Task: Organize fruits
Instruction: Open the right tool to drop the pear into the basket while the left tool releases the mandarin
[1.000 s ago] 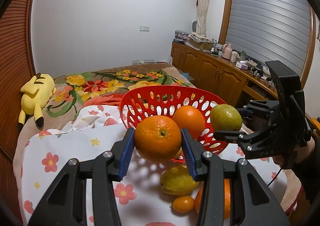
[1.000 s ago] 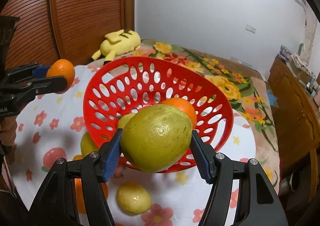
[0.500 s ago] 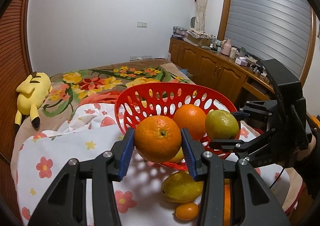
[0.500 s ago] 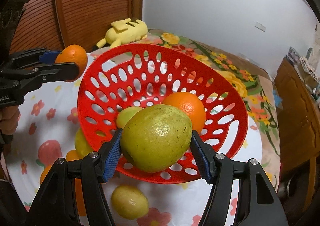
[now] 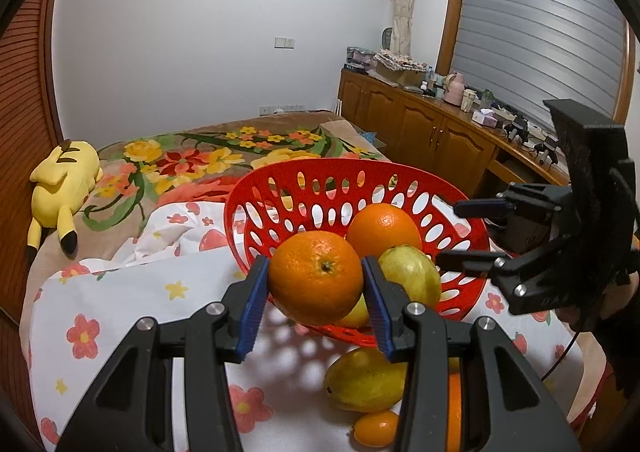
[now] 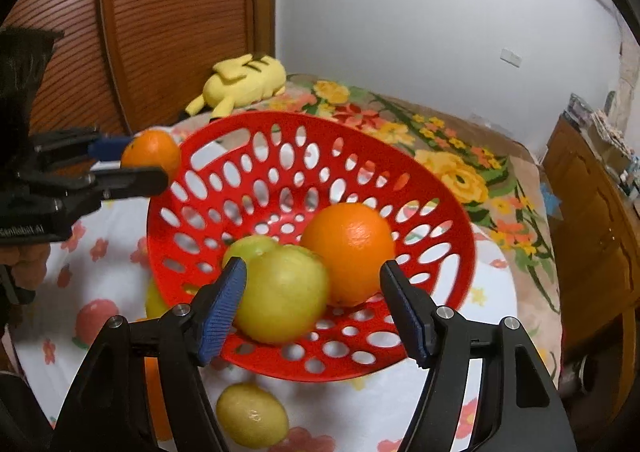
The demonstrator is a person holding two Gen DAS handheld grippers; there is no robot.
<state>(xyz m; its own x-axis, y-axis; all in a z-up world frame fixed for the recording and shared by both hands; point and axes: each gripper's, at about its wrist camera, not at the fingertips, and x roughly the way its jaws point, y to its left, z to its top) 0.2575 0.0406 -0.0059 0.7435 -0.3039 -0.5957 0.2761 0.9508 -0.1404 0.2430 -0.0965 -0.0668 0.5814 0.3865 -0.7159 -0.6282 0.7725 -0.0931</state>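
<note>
- The red basket [image 6: 460, 248] sits on a white flowered cloth [image 5: 132, 292] spread over the bed, and serves as the landmark here.
- Left of the basket rim, the left gripper [image 5: 316, 292] pinches an orange [image 5: 316, 278] between its blue pads, just beside and above the basket's near edge.
- Inside the basket lie a second orange [image 6: 348, 252], a yellow-green pear-like fruit [image 6: 282, 292] touching it, and another greenish fruit [image 6: 252, 246] behind that.
- Over the basket's front edge, the right gripper [image 6: 316, 304] has just been opening its jaws; they stand spread, with the yellow-green fruit between them, the left pad close against it and the right pad clear.
- In front of the basket on the cloth lie a lemon [image 6: 252, 416], a yellowish fruit [image 5: 364, 380] and a small orange citrus [image 5: 374, 428].
- Beyond the basket, a yellow plush toy [image 6: 244, 82] rests on the floral blanket.
</note>
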